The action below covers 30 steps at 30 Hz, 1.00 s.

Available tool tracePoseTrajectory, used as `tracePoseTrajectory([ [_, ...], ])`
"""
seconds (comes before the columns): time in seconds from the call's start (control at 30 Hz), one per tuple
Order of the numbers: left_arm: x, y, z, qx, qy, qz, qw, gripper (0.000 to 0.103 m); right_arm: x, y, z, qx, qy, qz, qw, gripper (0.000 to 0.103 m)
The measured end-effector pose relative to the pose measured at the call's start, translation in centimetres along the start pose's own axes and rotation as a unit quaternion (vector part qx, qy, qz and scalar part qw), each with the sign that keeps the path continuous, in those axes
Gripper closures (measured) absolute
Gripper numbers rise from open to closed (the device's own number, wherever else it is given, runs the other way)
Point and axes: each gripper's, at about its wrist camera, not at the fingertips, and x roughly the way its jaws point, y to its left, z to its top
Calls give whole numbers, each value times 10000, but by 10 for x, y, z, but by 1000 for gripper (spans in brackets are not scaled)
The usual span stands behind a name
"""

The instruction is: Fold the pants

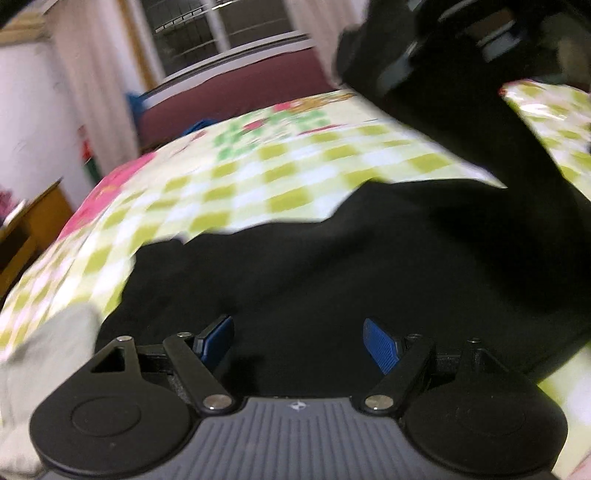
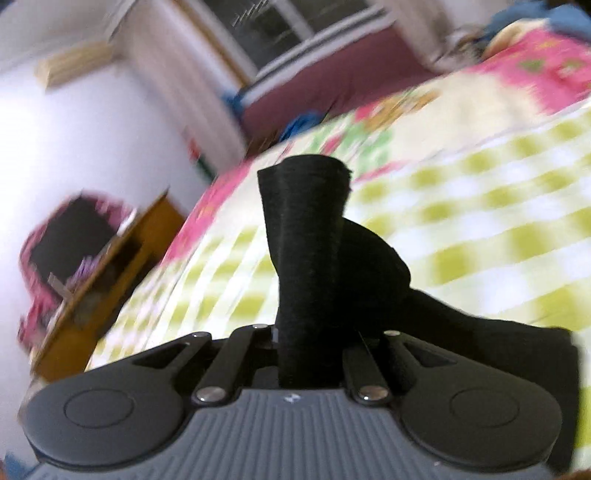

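1. My left claw (image 1: 298, 341) is released: its two blue pads (image 1: 380, 349) stand wide apart with nothing between them, poised over the black pants (image 1: 332, 266).
2. My right claw (image 2: 308, 350) is clenched on a bunched fold of the pants (image 2: 306, 236); the cloth stands up from between the jaws like a dark column, with more of it trailing off toward 4 o'clock.
3. In the left wrist view the pants lie spread across the bed from the centre out to 3 o'clock, and a strip of them rises toward 1 o'clock, where the right claw (image 1: 417, 62) shows as a dark blur. I cannot make out its pads from that side.
4. The bedspread (image 1: 236, 184) under the pants is checked in lime green and white, with a pink floral border (image 1: 110, 188) toward 9 o'clock. A pale grey cloth (image 1: 48, 373) lies on it at 8 o'clock, just beside the pants' edge.
5. Beyond the bed, at 12 o'clock, a maroon wall band (image 1: 236, 96) runs beneath a window (image 1: 207, 33) with pale curtains (image 1: 92, 92) on both sides.
6. At 9 o'clock in the right wrist view stands a wooden table (image 2: 107, 280), its load too blurred to name, against a white wall (image 2: 92, 140).
7. Both views are smeared by motion, so fine detail is lost.
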Motion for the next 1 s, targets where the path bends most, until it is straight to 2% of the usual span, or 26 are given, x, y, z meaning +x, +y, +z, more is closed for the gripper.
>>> tracePoseTrajectory([
  [0.1,5,15,-7,-353,149,-63,9992,13,48,39,-22,-531,587,-116,9968,94],
  [0.2,4,27,-12,-684,170,-220,9973,12,74,61,-36,-1005,869,-272,9908,94],
  [0.3,2,35,-14,-914,131,-295,9953,12,81,80,-43,-1212,876,-398,9880,94],
  [0.43,8,53,-19,-1488,286,-400,9876,12,79,92,-29,-1271,657,-543,9882,94],
  [0.5,14,58,-19,-1704,365,-513,9834,12,80,110,-26,-1688,573,-619,9820,94],
  [0.57,12,63,-20,-1862,272,-573,9805,12,98,127,-26,-2075,752,-667,9731,91],
  [0.63,7,68,-23,-2036,219,-587,9770,12,121,135,-37,-2161,1080,-542,9689,90],
  [0.73,0,77,-29,-2306,155,-638,9708,12,144,146,-55,-2357,1289,-471,9621,91],
  [0.9,5,78,-27,-2307,188,-584,9711,12,149,153,-60,-2363,1298,-405,9621,91],
  [1.0,5,75,-26,-2324,183,-604,9706,12,141,157,-57,-2386,1044,-342,9649,92],
])
